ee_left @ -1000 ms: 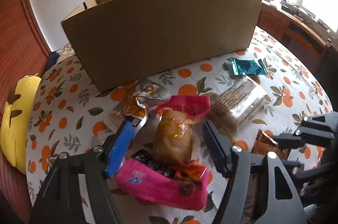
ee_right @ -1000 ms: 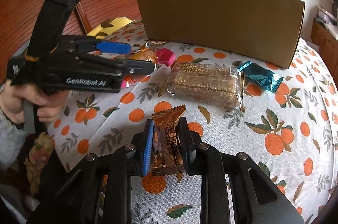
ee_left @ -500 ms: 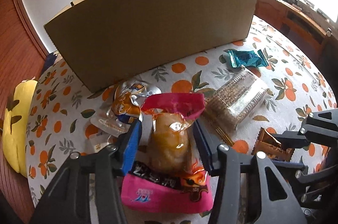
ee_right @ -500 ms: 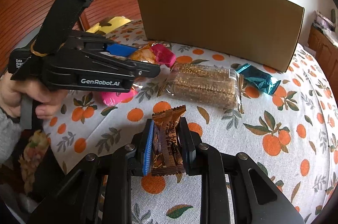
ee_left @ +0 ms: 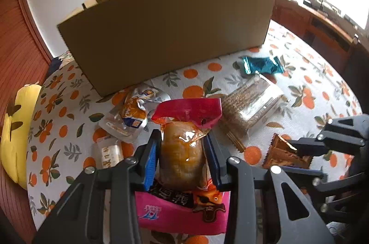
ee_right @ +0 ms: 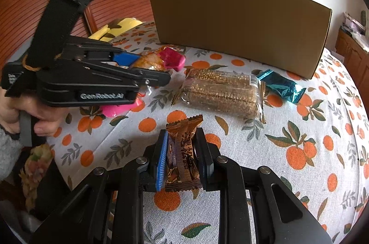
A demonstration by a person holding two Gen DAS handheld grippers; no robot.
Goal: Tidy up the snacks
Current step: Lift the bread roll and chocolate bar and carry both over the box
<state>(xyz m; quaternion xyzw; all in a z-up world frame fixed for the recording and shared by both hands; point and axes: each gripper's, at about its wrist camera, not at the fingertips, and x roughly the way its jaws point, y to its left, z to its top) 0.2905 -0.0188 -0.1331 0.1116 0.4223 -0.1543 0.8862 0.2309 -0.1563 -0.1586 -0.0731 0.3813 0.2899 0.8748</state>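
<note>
A pink snack pack (ee_left: 182, 151) with a clear orange middle lies on the orange-print tablecloth (ee_left: 299, 87), close in the left wrist view. My left gripper (ee_left: 182, 140) straddles it; its jaws are closing and both pads touch the pack's sides. From the right wrist view the same left gripper (ee_right: 153, 67) sits at the left, held by a hand, with the pack (ee_right: 171, 58) sticking out of it. My right gripper (ee_right: 181, 147) is shut on a brown snack bar (ee_right: 182, 158), held just above the cloth. A tall open cardboard box (ee_left: 166, 32) stands behind.
A clear pack of sesame bars (ee_right: 221, 92) and a teal packet (ee_right: 281, 86) lie in front of the box (ee_right: 239, 25). An orange-and-silver pouch (ee_left: 133, 112) and a small clear pack (ee_left: 108, 151) lie left of the pink pack. A yellow cushion (ee_left: 13, 128) sits at the far left.
The left gripper's jaws have narrowed from wide apart to touching the pink pack's sides, and it came a little closer to the box. The right gripper kept still with the brown bar.
</note>
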